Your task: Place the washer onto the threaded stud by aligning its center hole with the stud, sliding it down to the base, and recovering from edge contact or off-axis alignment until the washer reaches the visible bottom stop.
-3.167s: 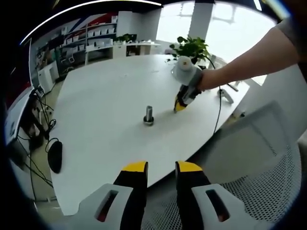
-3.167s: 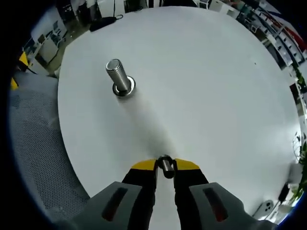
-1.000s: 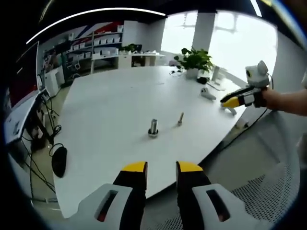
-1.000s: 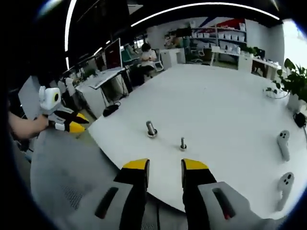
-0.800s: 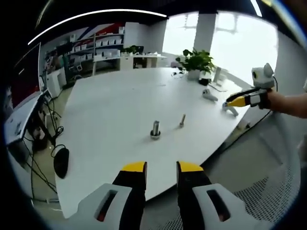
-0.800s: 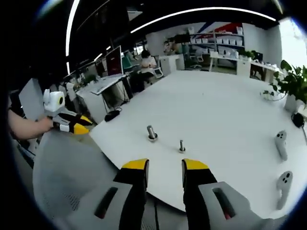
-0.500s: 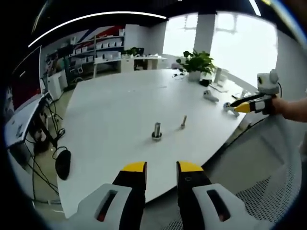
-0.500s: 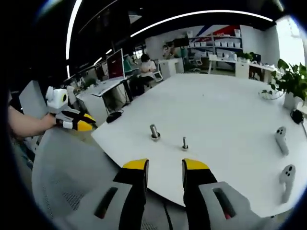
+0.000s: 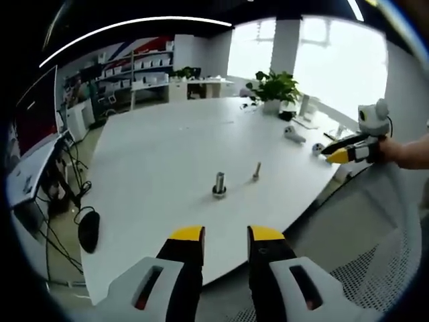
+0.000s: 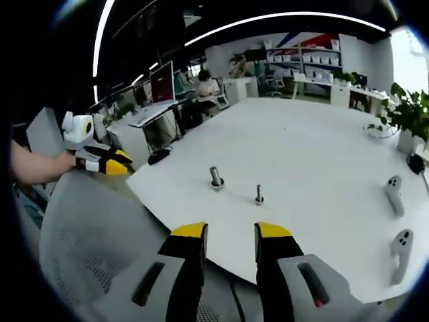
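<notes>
Both tongs are off the white oval tabletop [image 9: 147,154], held back past its near edge, over grey mesh chair backs [image 10: 94,235].

Left tongs [image 9: 224,235]: yellow-tipped jaws spread, nothing between them. Right tongs [image 10: 230,232]: same, jaws apart and empty. Each pair also shows at the edge of the other's view, held by a hand.

On the tabletop: large steel threaded stud [image 9: 219,183] standing upright, with a wider ring at its base, washer or the stud's own flange, can't tell. Just beside it, apart, a smaller upright steel bolt [image 9: 256,170]. In the right gripper view the same pair, large stud [image 10: 216,178] left of the small one [image 10: 259,194]. Both stand well ahead of either pair of tongs, roughly in line with the jaws.

Containers: a white pot holding a green leafy plant [image 9: 273,87] at the far tabletop edge. White handheld controllers [image 10: 394,194] lie near the right edge.
</notes>
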Demonstrator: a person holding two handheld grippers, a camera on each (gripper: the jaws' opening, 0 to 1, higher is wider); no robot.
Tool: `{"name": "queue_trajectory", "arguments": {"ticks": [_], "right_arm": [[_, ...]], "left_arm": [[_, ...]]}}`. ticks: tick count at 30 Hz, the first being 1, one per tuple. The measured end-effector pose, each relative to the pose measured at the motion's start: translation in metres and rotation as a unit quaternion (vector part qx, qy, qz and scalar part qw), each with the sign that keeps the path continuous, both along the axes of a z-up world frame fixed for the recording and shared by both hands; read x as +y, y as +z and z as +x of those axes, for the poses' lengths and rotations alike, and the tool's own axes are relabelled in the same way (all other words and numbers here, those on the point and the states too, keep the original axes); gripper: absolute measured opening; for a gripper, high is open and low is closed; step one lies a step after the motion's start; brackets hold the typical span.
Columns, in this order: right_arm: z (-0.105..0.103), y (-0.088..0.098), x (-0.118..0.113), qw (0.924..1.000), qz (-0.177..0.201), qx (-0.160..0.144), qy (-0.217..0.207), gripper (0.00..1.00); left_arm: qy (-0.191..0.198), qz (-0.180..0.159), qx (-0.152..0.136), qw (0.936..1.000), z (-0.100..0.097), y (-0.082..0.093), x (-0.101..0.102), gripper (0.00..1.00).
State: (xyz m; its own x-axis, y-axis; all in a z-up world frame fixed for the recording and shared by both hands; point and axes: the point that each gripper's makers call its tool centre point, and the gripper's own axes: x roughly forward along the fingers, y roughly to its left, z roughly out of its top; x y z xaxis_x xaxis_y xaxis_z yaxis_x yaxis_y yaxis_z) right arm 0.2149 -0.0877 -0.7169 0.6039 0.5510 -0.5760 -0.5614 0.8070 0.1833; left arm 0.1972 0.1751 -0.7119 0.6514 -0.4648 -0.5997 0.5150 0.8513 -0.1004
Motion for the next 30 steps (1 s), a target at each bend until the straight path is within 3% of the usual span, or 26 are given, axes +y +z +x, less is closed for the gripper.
{"name": "queue_trajectory", "arguments": {"ticks": [4, 6, 11, 30], "right_arm": [[-0.0002, 0.0007, 0.0004, 1.0000, 0.002, -0.003, -0.001, 0.30], [-0.0031, -0.0053, 0.0009, 0.9997, 0.010, 0.019, -0.006, 0.30], [0.0008, 0.0010, -0.0008, 0.9999, 0.010, 0.000, -0.013, 0.30], [-0.0021, -0.0019, 0.0009, 0.9999, 0.008, 0.009, -0.008, 0.30]], "left_arm": [[0.005, 0.000, -0.002, 1.0000, 0.0016, -0.0003, 0.0029, 0.21], [0.005, 0.008, 0.000, 1.0000, -0.0009, -0.0028, 0.0046, 0.21], [-0.004, -0.001, -0.007, 1.0000, -0.0008, 0.0014, 0.0005, 0.20], [0.023, -0.014, -0.015, 0.9995, 0.0035, 0.0049, 0.0089, 0.21]]}}
